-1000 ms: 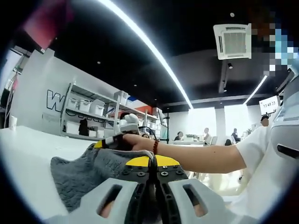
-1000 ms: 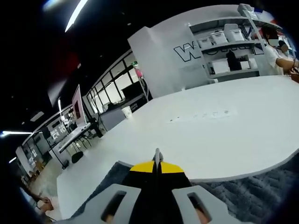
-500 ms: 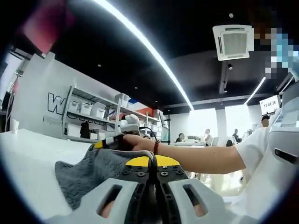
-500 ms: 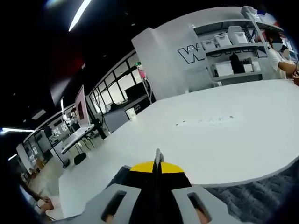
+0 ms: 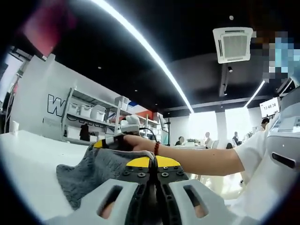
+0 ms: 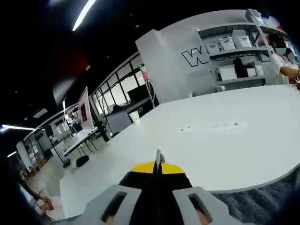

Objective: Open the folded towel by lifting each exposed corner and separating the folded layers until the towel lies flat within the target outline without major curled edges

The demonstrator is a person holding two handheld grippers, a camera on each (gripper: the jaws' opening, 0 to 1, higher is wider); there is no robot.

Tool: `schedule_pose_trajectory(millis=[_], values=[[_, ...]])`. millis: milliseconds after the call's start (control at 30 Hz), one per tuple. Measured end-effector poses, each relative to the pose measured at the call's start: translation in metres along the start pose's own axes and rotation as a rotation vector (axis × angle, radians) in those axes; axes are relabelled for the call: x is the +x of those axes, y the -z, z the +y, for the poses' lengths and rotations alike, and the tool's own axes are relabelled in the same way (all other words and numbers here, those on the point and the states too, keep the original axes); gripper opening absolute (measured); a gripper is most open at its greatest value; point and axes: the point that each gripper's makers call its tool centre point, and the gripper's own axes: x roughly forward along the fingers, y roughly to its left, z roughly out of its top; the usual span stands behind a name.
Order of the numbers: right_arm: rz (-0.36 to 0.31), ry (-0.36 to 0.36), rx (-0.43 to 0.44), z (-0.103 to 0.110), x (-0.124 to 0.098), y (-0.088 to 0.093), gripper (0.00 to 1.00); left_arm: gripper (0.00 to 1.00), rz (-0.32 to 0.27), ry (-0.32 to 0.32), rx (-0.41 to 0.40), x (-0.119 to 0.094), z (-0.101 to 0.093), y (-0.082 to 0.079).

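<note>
L gripper [image 5: 151, 161] sat low in the left gripper view, jaws pressed together w/ the grey towel [image 5: 86, 176] pinched between the tips. Towel was lifted off the white bench [image 5: 26, 161], bunched and draping down to the left of the jaws, a fold rising toward the person's hand [image 5: 133, 142]. That hand held the R gripper [image 5: 112, 142] at the towel's far upper edge; a red bead bracelet [image 5: 156, 147] was on the wrist, bare forearm running off right to a white sleeve [image 5: 262, 159].

In the right gripper view, R gripper [image 6: 157, 165] had its jaws closed tight, yellow-tipped, w/ dark grey towel [image 6: 262, 199] spreading along the bottom right edge below them. Whether cloth was actually caught between those tips: cannot tell from this angle. Beyond lay the wide white bench [image 6: 211, 145] w/ a faint row of small marks [image 6: 211, 126], a paper cup [image 6: 135, 116] near its far edge, and shelving w/ white bins [image 6: 234, 56] against the grey wall.
</note>
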Motion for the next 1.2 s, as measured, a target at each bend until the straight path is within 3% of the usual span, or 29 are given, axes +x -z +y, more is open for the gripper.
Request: schedule_pose_trajectory(millis=[100,500,767,1200], values=[[-0.005,-0.005,-0.007,0.004,0.0,-0.004,0.0,0.0,-0.021,0.006,-0.03,-0.003,0.002,-0.005],[-0.012,-0.019,-0.009,0.018,0.0,-0.008,0.0,0.0,-0.04,-0.001,-0.016,-0.011,0.006,-0.015],[-0.023,-0.033,-0.013,0.028,-0.002,-0.019,0.0,0.0,-0.059,-0.013,-0.002,-0.018,0.011,-0.025],[-0.043,-0.057,-0.056,0.058,-0.005,-0.031,0.0,0.0,-0.085,-0.022,0.021,-0.03,0.016,-0.044]])
